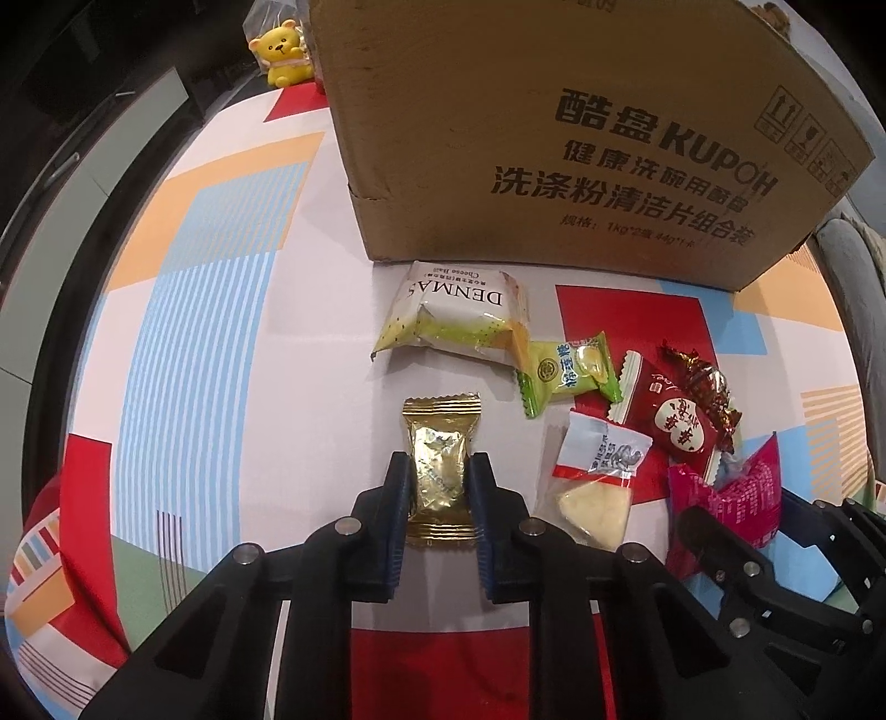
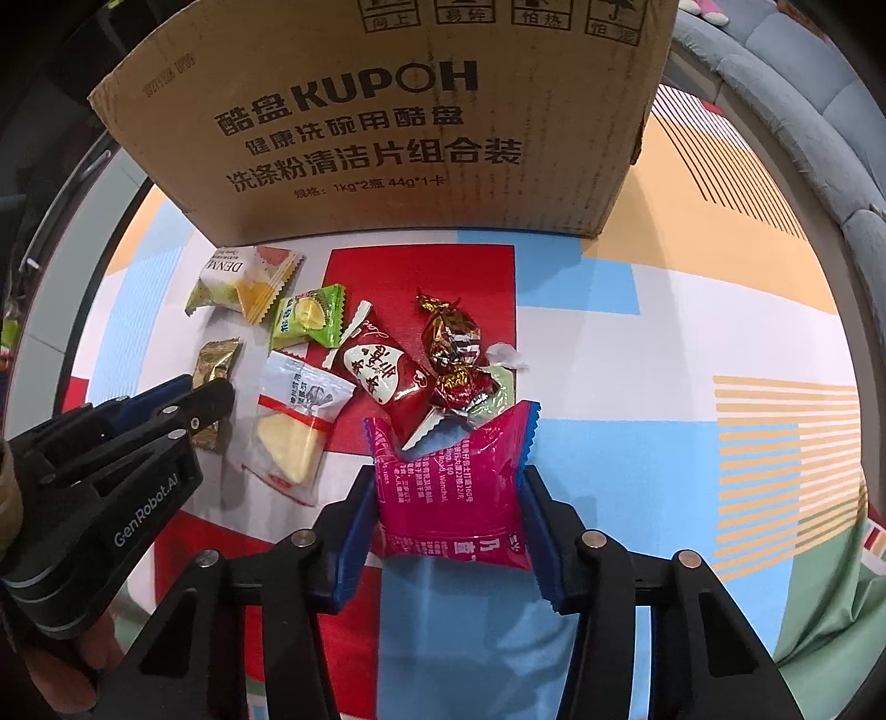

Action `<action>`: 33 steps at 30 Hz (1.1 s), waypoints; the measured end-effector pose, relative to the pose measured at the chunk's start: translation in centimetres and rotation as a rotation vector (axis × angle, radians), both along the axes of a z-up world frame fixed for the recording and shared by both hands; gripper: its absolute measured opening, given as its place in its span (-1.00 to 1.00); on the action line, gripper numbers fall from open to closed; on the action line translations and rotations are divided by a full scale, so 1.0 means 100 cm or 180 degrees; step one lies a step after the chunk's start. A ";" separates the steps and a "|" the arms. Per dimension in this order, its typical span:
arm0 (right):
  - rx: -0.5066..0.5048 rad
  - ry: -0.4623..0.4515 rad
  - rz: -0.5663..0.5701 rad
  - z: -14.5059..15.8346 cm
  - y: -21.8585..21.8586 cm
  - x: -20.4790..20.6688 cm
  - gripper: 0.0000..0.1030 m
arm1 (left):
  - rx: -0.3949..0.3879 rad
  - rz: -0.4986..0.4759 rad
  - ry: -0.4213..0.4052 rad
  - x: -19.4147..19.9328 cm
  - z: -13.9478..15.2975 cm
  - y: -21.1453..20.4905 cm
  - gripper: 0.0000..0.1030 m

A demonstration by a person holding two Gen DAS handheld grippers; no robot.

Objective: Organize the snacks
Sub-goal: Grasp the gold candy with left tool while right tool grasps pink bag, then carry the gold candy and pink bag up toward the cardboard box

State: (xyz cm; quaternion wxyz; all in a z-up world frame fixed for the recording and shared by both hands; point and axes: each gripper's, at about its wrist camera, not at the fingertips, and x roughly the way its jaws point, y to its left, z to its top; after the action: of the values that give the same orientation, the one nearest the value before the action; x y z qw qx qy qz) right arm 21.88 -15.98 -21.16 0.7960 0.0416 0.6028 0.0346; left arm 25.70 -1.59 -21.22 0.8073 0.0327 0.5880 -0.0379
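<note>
Snack packets lie on a patterned cloth [image 1: 221, 332] in front of a brown cardboard box [image 1: 554, 138] [image 2: 387, 111]. My left gripper [image 1: 440, 471] [image 2: 213, 396] points down and is shut on a gold foil packet [image 1: 437, 426] [image 2: 219, 360], one pad on each long side. My right gripper [image 2: 447, 482] holds a pink packet [image 2: 448, 493] [image 1: 725, 487], with both blue pads against its edges. Close by are a white DENMAS packet [image 1: 454, 315], a green candy [image 1: 570, 371], a red packet [image 1: 675, 426] and a clear packet with a pale wedge [image 1: 598, 487].
Foil-wrapped candies [image 2: 448, 338] lie behind the pink packet on a red patch of cloth. A yellow bear figure [image 1: 282, 52] stands at the far left of the box. A grey sofa [image 2: 803, 111] runs along the right. A person's hand [image 2: 61, 664] holds the left gripper.
</note>
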 end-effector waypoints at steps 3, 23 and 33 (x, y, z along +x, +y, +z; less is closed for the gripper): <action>0.0007 -0.0023 -0.0008 0.008 -0.002 0.000 -0.07 | 0.0011 -0.0011 -0.0032 -0.004 0.005 -0.002 -0.59; 0.0039 -0.0282 -0.0026 0.051 -0.005 -0.018 -0.09 | -0.0006 -0.0024 -0.0227 -0.026 0.047 -0.004 -0.60; 0.0062 -0.0434 -0.0044 0.073 -0.002 -0.020 -0.09 | -0.0003 -0.0036 -0.0341 -0.032 0.067 -0.004 -0.60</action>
State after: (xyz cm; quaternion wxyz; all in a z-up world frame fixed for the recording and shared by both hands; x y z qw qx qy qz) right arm 19.86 -16.21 -13.89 0.8350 0.0510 0.5466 0.0377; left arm 22.51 -1.95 -14.54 0.8374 0.0376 0.5437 -0.0409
